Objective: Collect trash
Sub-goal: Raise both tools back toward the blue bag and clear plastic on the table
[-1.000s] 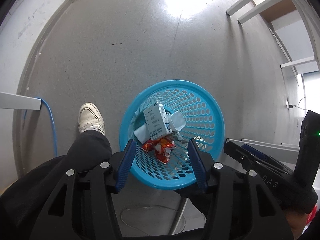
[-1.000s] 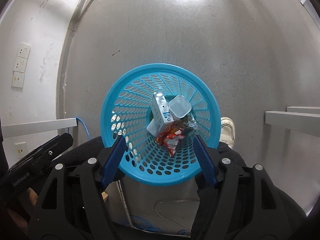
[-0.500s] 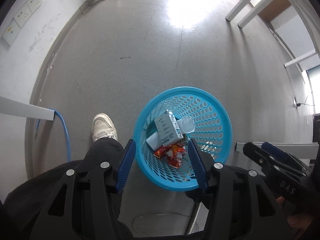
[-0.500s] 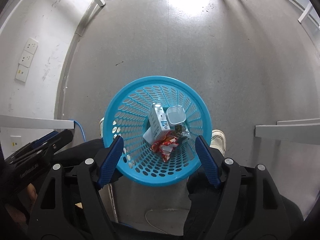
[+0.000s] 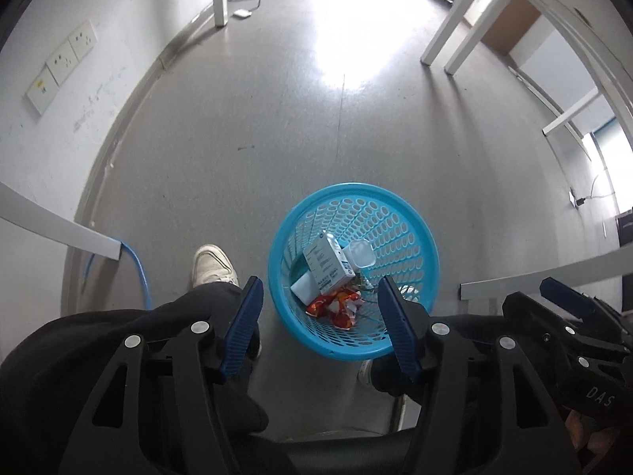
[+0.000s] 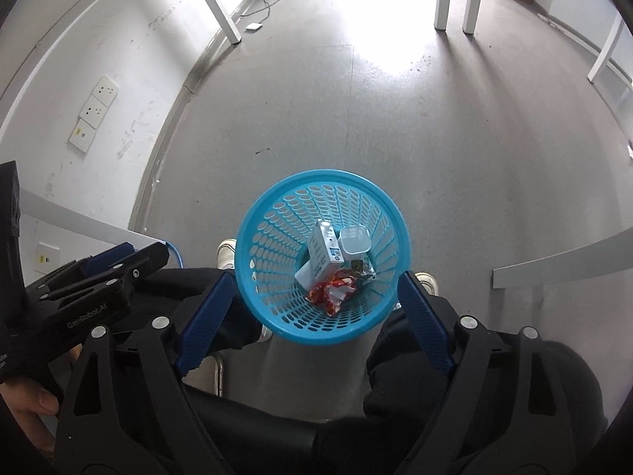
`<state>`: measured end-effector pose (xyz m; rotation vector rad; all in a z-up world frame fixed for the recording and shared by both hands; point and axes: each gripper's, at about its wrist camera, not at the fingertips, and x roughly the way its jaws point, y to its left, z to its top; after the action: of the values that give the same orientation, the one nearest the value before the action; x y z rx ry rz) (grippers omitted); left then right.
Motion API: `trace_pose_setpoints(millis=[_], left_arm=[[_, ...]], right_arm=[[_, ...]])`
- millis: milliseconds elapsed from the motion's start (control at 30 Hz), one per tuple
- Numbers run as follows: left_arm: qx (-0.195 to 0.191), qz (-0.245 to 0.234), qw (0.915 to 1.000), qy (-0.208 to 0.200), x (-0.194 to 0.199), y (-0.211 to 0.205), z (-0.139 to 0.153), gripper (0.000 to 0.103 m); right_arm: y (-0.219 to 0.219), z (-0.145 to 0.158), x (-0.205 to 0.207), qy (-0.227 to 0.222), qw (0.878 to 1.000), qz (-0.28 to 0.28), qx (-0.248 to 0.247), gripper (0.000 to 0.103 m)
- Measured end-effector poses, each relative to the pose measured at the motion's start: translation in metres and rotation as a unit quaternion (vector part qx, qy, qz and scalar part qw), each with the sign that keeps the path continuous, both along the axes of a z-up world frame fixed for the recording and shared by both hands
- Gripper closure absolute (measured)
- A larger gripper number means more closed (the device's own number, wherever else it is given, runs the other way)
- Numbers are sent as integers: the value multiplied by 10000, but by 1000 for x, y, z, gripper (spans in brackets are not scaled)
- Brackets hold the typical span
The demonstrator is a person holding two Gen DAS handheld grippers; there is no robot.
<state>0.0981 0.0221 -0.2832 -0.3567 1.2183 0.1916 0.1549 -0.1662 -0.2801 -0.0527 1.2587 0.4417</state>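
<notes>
both the left gripper [image 5: 318, 322] and right gripper [image 6: 312, 318] hung empty, jaws opening, above the bin [image 6: 253, 245], whose box [image 6: 326, 255], cup [image 6: 354, 241] and wrapper [image 6: 330, 293] looked light and crushable, best pinched at edges.

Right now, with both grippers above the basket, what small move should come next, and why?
Probably lift clear and look for more trash: both the left gripper and right gripper are opening with nothing between the jaws, while the box, cup and wrapper lie inside the basket.

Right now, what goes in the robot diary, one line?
step: trash in blue basket | left gripper: opening, empty | right gripper: opening, empty
</notes>
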Motion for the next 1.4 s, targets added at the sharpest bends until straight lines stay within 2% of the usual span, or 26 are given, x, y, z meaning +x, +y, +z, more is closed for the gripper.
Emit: trace_pose_setpoints(millis=[133,233,467,733,800,867,967,1033,1100,1233,1400], left_arm=[[-24,68,10000,2,-23,-7,23,39],[-138,-46,9998,-166,-34,-13,44,39],[465,-323,9949,-838,-71,-29,96,35],[461,-366,9883,-1406,-108,-25,141,34],[360,-494,9860,-1549,-120,-31,152,27],[345,-534,9828,-1733,-131,-32,164,26],[267,-500,9785,-1982,-140,-27,180,24],[242,-385,9744,-2201,-144,-23,194,19],[263,-247,9696,-2421,-145,-19,207,11],[446,-334,9621,-2668,-132,-31,232,10],[720,-390,9471,-3102,-111,-39,264,6]], right_arm=[[-6,23,-31,-206,9998,20,71,20],[-9,38,-56,-294,9993,156,145,20],[-29,76,-105,-722,9962,285,385,18],[-55,148,-138,-1790,9819,249,567,18],[-59,169,-142,-2112,9755,215,586,18],[-61,189,-145,-2383,9688,169,658,14],[-67,217,-145,-2702,9595,69,796,13],[-69,234,-143,-2811,9554,20,904,13],[-72,247,-140,-2941,9504,-20,1009,12],[-75,264,-129,-3121,9425,-134,1187,10],[-76,278,-109,-3182,9395,-287,1232,9]])
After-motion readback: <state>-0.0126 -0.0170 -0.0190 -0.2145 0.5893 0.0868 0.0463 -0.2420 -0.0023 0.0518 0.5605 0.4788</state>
